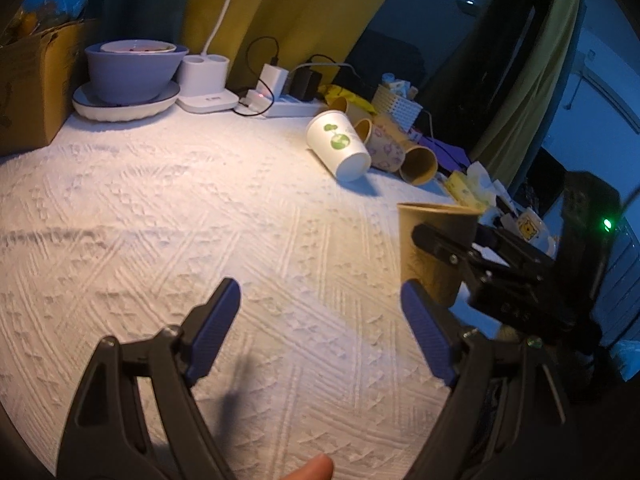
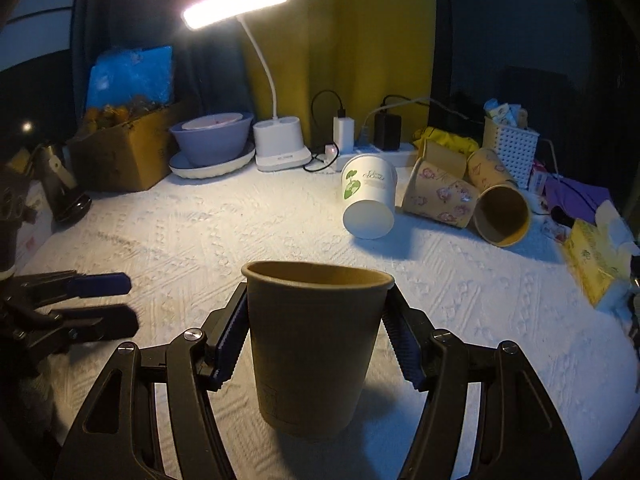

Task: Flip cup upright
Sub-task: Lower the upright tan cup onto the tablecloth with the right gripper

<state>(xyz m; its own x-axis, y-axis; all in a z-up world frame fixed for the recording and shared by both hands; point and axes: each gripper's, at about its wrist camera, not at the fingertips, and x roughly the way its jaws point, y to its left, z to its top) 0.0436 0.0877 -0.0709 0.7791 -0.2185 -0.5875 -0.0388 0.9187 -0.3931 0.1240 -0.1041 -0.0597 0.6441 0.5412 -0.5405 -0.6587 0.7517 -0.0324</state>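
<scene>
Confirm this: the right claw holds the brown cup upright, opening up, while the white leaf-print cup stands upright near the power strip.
One thing is wrong. The white leaf-print cup is not standing; it lies tipped on its side by the power strip, its base toward the camera, as the right wrist view shows. The right claw does hold the brown cup upright, opening up.

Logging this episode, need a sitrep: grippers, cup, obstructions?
Right gripper shut on brown cup, mouth up, base looks just off the cloth. Left gripper open, empty. Toppled cups lie farther back, out of the way.
</scene>
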